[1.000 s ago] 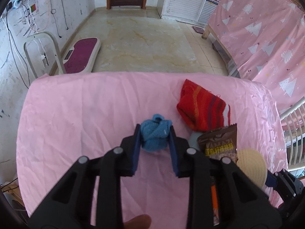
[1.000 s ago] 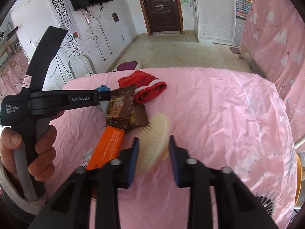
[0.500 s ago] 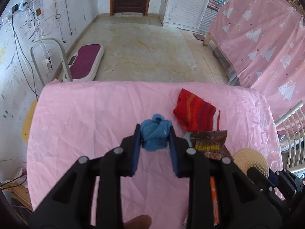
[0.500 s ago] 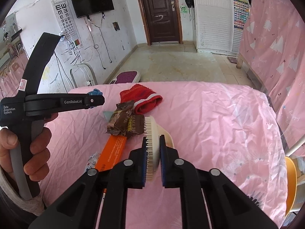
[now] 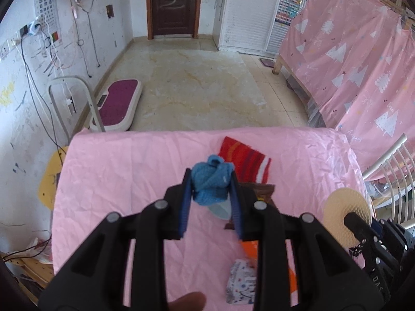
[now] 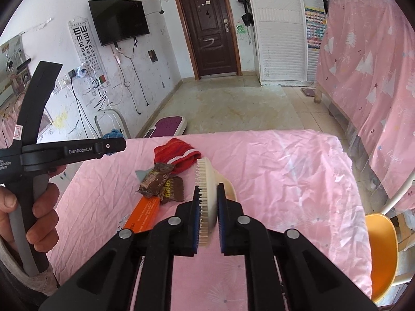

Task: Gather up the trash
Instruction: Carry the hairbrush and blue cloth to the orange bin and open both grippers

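**Both claws full, trash still on the bed**

Left gripper (image 5: 210, 190) has its two blue pads squeezed on a blue knitted ball (image 5: 211, 182), and it holds the ball up above the pink sheet (image 5: 124, 181). Right gripper (image 6: 208, 216) has its pads pinched tight on a round cream brush (image 6: 207, 197), bristles facing left, also up off the sheet. A hand (image 6: 28, 207) holds the left tool's handle.

I think the step right now is carrying these two things away, so the trash can be picked up next. To do it well, keep both grips tight and keep the things high, so they do not drag on the sheet or bump the wrappers. The ball is soft, so it will squash but not slip much. The brush is hard and smooth on its back, so it could twist; do not tilt it fast.

Just past the claws lies the trash. An orange box (image 6: 145, 210) is nearest, with a small crumpled patterned wrapper (image 5: 241, 281) beside it. Next come two brown snack wrappers (image 6: 163, 184), touching each other. A pale blue scrap (image 6: 142, 175) pokes out by them. Farther on lies a red striped sock (image 6: 179, 155).

No bin shows in either view, so I cannot tell where things should go.
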Available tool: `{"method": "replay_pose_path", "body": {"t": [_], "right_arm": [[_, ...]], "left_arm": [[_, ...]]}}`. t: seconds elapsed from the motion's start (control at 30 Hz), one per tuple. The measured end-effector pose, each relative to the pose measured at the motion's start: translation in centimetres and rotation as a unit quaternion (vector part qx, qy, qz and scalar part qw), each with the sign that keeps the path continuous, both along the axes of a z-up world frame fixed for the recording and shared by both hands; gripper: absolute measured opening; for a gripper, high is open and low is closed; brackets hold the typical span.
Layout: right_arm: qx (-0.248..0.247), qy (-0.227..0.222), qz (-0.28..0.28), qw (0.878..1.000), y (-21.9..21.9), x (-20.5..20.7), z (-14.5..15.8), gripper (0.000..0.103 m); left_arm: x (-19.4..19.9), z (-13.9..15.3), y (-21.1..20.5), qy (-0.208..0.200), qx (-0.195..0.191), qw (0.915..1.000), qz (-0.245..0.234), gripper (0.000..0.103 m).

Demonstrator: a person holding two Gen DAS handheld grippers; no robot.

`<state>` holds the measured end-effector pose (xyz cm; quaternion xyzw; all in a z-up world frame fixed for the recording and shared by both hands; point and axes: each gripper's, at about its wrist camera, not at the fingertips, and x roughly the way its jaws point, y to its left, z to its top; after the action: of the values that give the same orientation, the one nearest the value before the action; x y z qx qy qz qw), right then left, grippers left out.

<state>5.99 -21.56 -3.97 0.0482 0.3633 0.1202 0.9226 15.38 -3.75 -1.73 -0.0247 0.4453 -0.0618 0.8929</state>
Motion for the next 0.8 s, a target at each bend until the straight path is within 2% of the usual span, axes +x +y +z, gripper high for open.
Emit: {"method": "replay_pose_path", "body": {"t": [0.33, 0.8], "right_arm": [[0.021, -0.021, -0.035, 0.999, -5.0, -1.5, 1.0, 0.001], [0.057, -0.046, -0.116, 0.991, -15.4, -4.8, 1.6, 0.001]], "left_arm": [[-1.5, 1.7, -5.7, -0.022, 0.023, 0.9986, -0.043, 0.026], [-3.4, 2.3, -16.2, -0.037, 0.053, 0.9907, -0.120, 0.026]]}}
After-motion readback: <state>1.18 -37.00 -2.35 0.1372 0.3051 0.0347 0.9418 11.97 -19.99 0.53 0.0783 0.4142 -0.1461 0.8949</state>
